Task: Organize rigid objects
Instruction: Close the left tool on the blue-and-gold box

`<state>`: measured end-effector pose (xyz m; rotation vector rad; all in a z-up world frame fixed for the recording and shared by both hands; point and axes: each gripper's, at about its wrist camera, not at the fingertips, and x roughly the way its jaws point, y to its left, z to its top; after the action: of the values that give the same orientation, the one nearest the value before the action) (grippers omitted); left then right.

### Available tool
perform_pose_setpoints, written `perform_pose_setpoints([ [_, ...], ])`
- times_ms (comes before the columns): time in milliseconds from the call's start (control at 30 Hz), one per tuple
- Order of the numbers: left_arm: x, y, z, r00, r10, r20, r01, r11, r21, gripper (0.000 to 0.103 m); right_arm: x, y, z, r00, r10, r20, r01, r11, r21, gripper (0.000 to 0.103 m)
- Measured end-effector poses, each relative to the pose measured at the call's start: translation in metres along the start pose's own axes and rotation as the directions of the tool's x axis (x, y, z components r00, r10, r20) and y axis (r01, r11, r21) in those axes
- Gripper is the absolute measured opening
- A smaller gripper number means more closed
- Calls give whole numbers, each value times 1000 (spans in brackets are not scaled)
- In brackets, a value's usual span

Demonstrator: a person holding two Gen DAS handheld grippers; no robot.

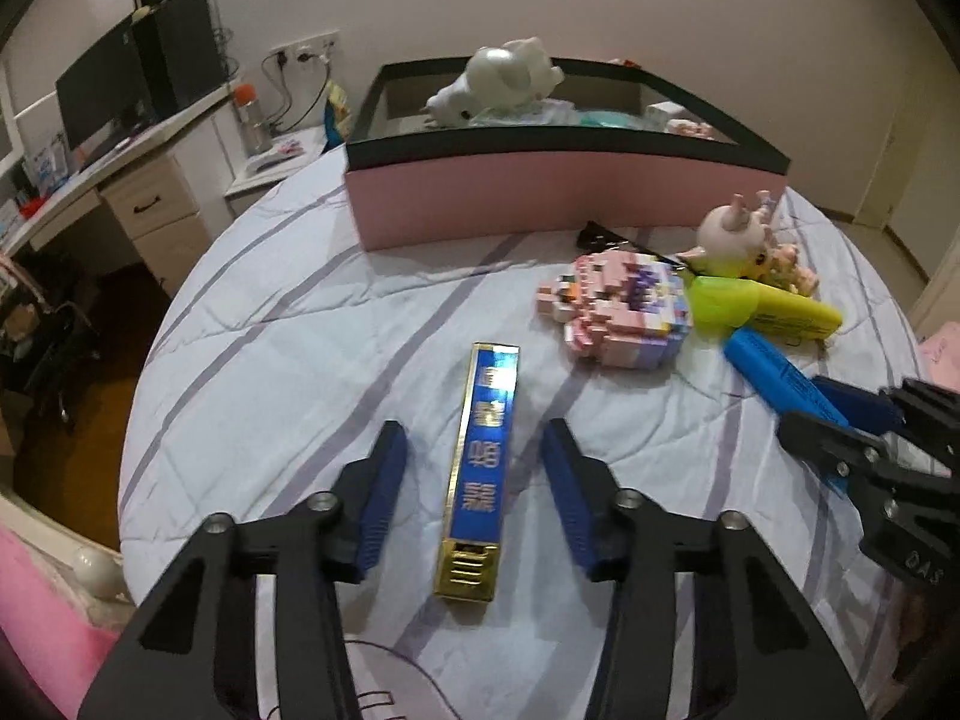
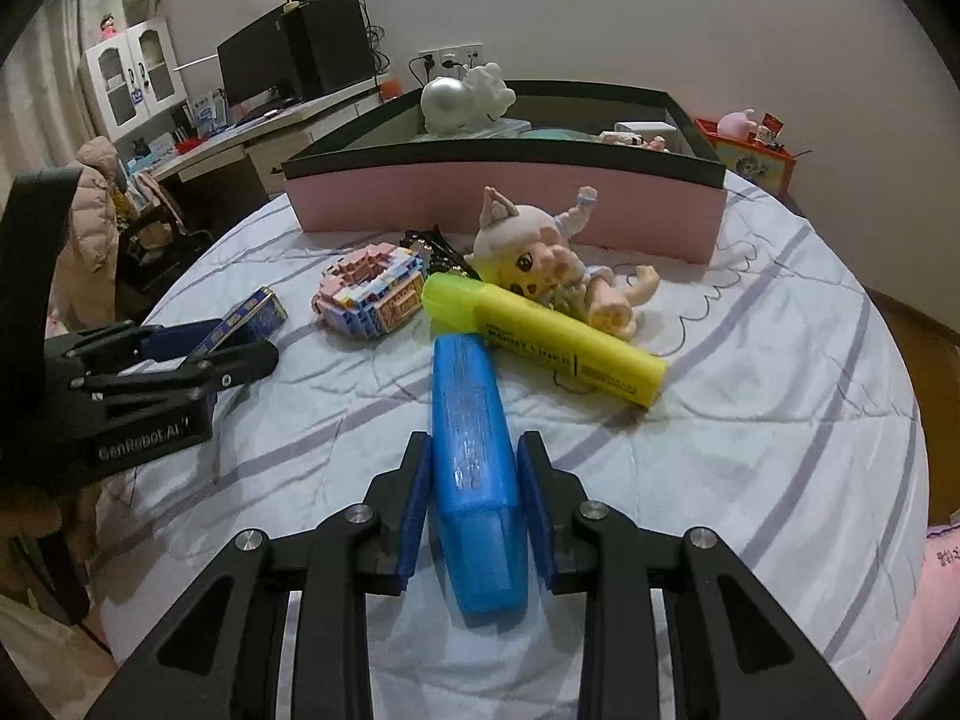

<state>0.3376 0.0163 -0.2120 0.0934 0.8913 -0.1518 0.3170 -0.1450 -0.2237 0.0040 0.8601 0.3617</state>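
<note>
A home bedroom: a bed under a striped quilt fills the middle, with a doll lying on it. At ten o'clock stand a desk, a monitor and a white cupboard.

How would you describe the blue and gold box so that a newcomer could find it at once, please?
Start at the large pink bin on the striped bedspread. Nearer than it, left of the toy pile, lies the blue and gold box, between the left gripper's fingers. It alone is long, flat-sided and gold-edged.
</note>
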Motion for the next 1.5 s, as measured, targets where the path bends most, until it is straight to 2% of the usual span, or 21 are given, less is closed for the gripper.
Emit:
perform_pose_setpoints([
  [67, -2, -1, -1, 1000, -21, 18, 21, 1000, -12, 29, 3, 2, 3, 1000, -3, -9, 3, 1000, -12, 30],
  [100, -3, -1, -3, 999, -30, 23, 31, 999, -17, 28, 5, 2, 4, 1000, -2, -13, 2, 1000, -15, 30],
  [167, -5, -1, -4, 999, -24, 39, 25, 999, -26, 17, 6, 1, 6, 1000, 4, -20, -5, 1000, -15, 30],
  [200, -6, -1, -5, 999, -39, 38, 40, 999, -32, 15, 7, 1, 6, 1000, 3, -22, -3, 1000, -18, 30],
  [467, -23, -4, -10, 996, -48, 71, 51, 998, -30, 15, -1, 6, 1, 1000, 3, 12, -2, 999, -52, 27],
  [700, -52, -12, -8, 990, -53, 134, 55, 998, -12, 15, -33, 11, 3, 992, 19, 126, -15, 999, -33, 27],
  [900, -89, -17, -3, 971, -49, 235, 50, 999, -2, 15, -66, 16, 13, 973, 9, 229, -2, 999, -32, 27],
  [933, -91, -18, -2, 971, -53, 232, 52, 999, 10, 15, -72, 18, 14, 966, 8, 257, 1, 999, -35, 27],
  [1000, -91, -20, 0, 971, -46, 235, 47, 999, 2, 15, -75, 21, 17, 968, 8, 252, 2, 999, -43, 27],
  [1167, -81, -6, -15, 976, -107, 188, 116, 992, -40, 15, -71, 19, 14, 971, 19, 237, -11, 999, -32, 27],
  [1267, -82, -7, -20, 976, -106, 189, 115, 993, -39, 15, -71, 19, 10, 971, 27, 237, -21, 999, -25, 27],
  [1500, -109, -15, -12, 958, -69, 280, 80, 996, -28, 15, -80, 28, 13, 962, 33, 271, -24, 999, -36, 27],
])
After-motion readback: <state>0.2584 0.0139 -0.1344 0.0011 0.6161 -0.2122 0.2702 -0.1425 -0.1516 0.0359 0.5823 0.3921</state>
